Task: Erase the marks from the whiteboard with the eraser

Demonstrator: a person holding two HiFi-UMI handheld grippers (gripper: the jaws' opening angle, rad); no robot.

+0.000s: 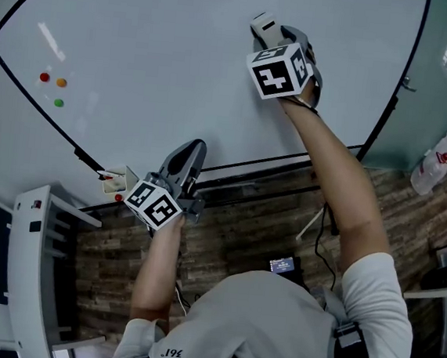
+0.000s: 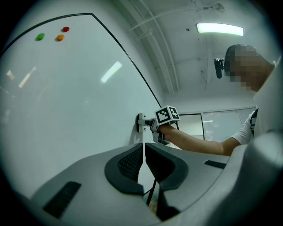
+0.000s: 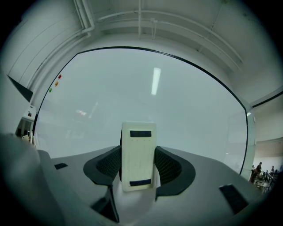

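Observation:
The whiteboard (image 1: 164, 58) fills the upper part of the head view and shows no pen marks. My right gripper (image 1: 263, 30) is shut on the white eraser (image 3: 138, 155) and presses it flat against the board near the upper middle. The eraser (image 2: 141, 122) also shows from the side in the left gripper view, touching the board. My left gripper (image 1: 194, 154) is shut with nothing between its jaws, held at the board's lower edge, apart from the eraser.
Three small round magnets, red (image 1: 44, 77), orange (image 1: 61, 82) and green (image 1: 58, 102), sit on the board's left side. A small holder (image 1: 113, 181) hangs at the board's lower left corner. A white rack (image 1: 29, 274) stands at the left over a wood-pattern floor (image 1: 258, 225).

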